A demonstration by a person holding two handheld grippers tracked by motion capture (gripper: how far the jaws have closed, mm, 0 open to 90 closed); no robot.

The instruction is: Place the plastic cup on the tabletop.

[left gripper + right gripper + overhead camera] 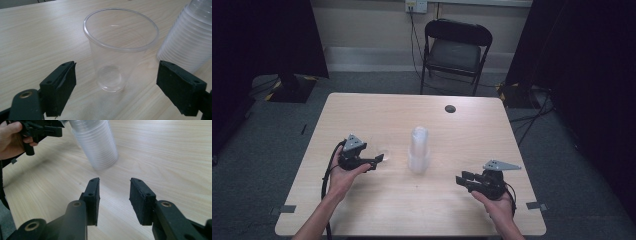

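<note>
High view overlooks table [362, 107]; tool views skim it.

Black two-jaw tool [379, 159] with grey three-cornered top plate [353, 140].

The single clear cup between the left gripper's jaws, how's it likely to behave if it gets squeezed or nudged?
The single clear cup looks thin-walled and empty, so probably light and easily dented. Its base is narrower than its rim, so a nudge may tip it toward the cup stack. Its smooth plastic may slip on the table.
</note>
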